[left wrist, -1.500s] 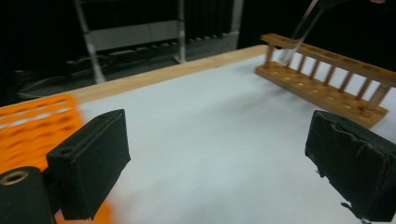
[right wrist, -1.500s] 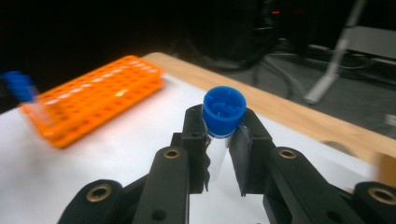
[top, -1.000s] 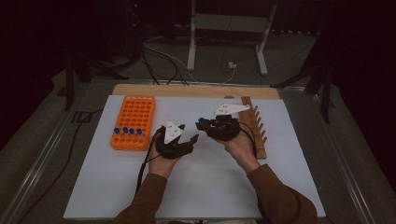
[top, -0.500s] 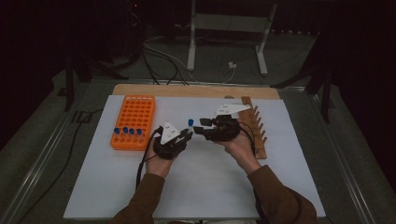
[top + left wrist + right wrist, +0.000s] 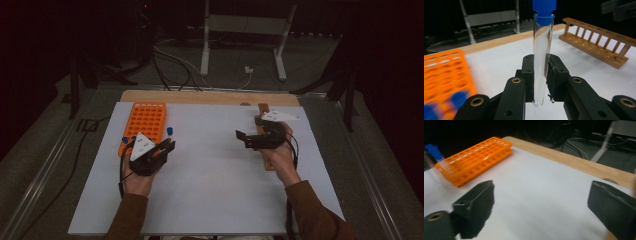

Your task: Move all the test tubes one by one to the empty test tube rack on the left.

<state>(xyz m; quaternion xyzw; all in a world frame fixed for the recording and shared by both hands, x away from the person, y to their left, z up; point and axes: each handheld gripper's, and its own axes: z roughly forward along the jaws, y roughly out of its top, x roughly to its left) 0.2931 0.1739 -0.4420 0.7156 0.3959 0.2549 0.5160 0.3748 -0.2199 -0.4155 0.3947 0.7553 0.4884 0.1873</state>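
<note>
A clear test tube with a blue cap (image 5: 542, 62) stands upright between the jaws of my left gripper (image 5: 541, 77), which is shut on it. From above, the left gripper (image 5: 167, 145) sits just right of the orange tube rack (image 5: 145, 120), the tube's blue cap (image 5: 170, 131) beside the rack's corner. My right gripper (image 5: 247, 136) hovers by the wooden tube rack (image 5: 269, 162). Its jaws have just been opening and stand wide apart (image 5: 544, 205) with nothing between them.
A white mat (image 5: 210, 170) covers the table, with a wooden strip (image 5: 200, 96) at its far edge. Blue-capped tubes (image 5: 125, 140) stand in the orange rack's near rows. The wooden rack (image 5: 599, 47) lies along the mat's right side. Cables and a metal stand lie beyond.
The two grippers were close together at the middle and have moved apart. The left one went left with the tube. The right one let go, opened and went right.
</note>
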